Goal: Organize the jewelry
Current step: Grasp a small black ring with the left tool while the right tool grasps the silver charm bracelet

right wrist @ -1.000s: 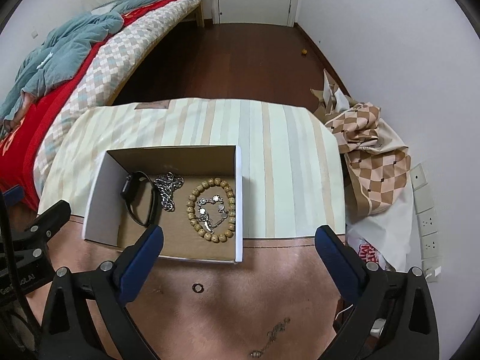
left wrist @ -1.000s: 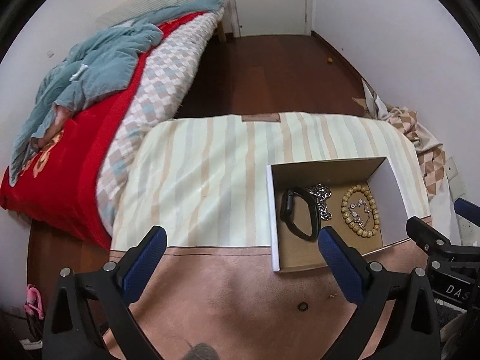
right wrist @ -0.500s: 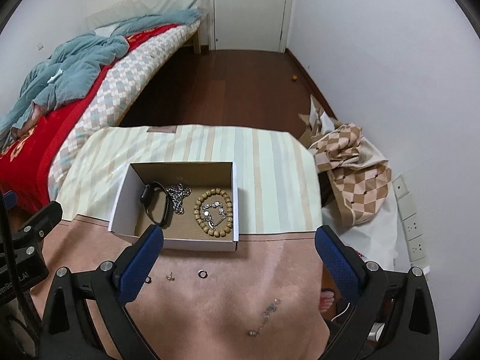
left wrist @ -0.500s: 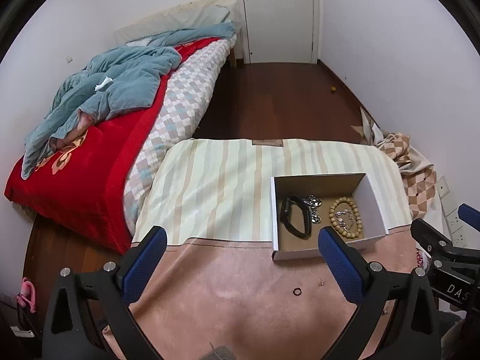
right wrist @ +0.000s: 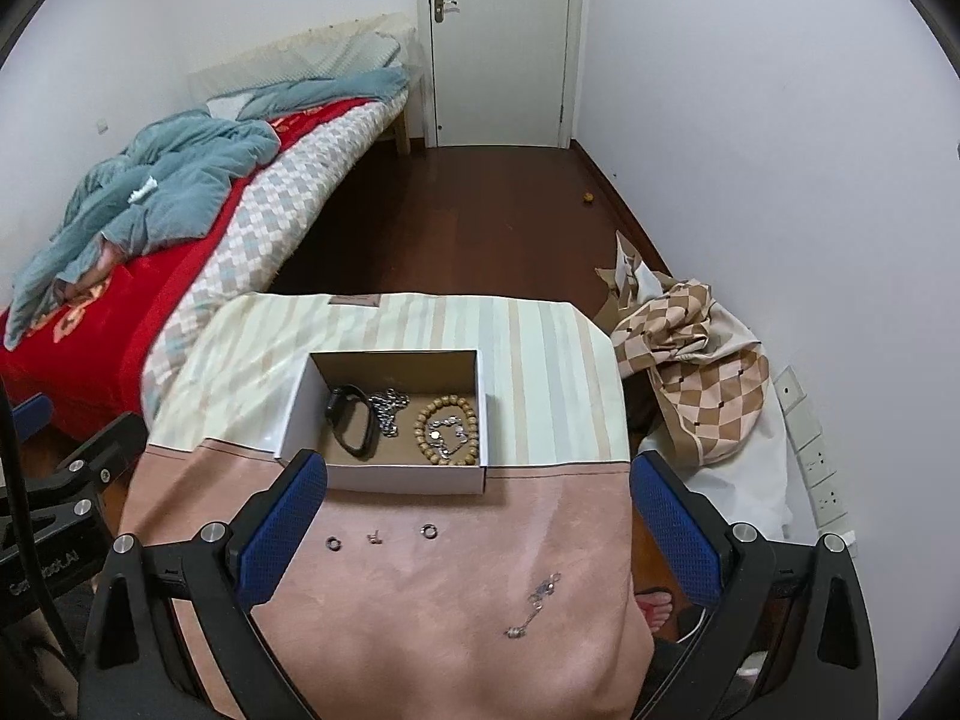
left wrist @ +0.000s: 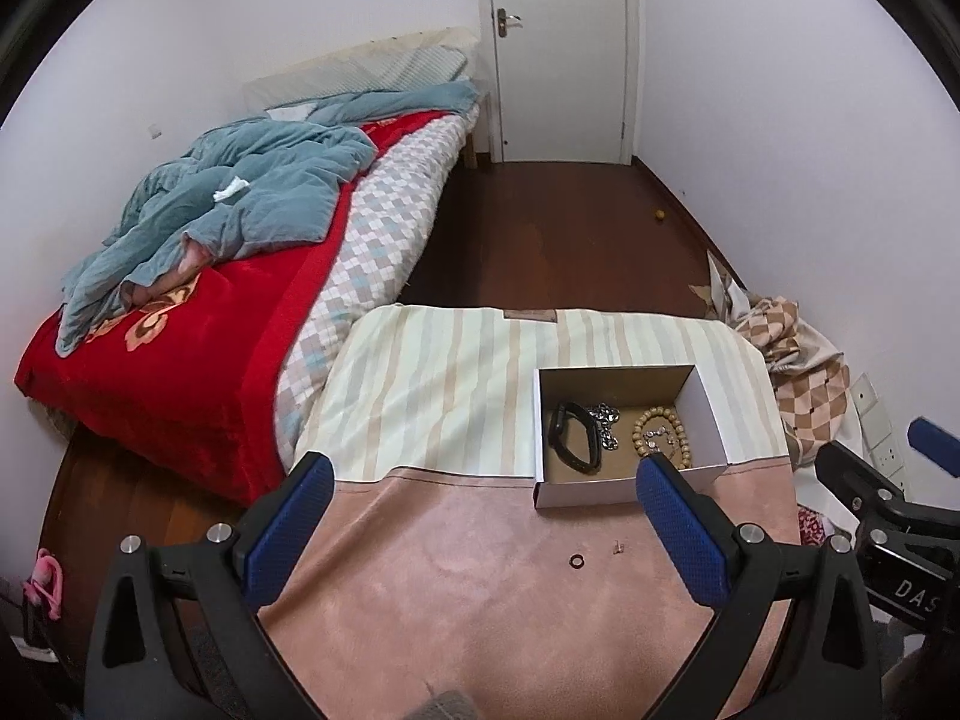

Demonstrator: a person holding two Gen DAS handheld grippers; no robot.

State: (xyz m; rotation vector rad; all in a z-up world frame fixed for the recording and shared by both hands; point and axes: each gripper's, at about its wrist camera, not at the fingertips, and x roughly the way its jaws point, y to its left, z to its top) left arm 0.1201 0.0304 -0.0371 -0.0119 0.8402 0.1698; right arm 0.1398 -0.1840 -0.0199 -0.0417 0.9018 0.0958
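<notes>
Both claws gaping, chain (right wrist: 534,603) lying diagonally, near-left to far-right

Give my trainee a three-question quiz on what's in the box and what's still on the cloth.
1. True or false: the bead bracelet lies in the box.
2. How many small pieces lie in a row on the pink cloth just in front of the box?
3. Which gripper is nearer the loose chain: A left, B right?

Key: 1 true; 2 three; 3 B.
</notes>
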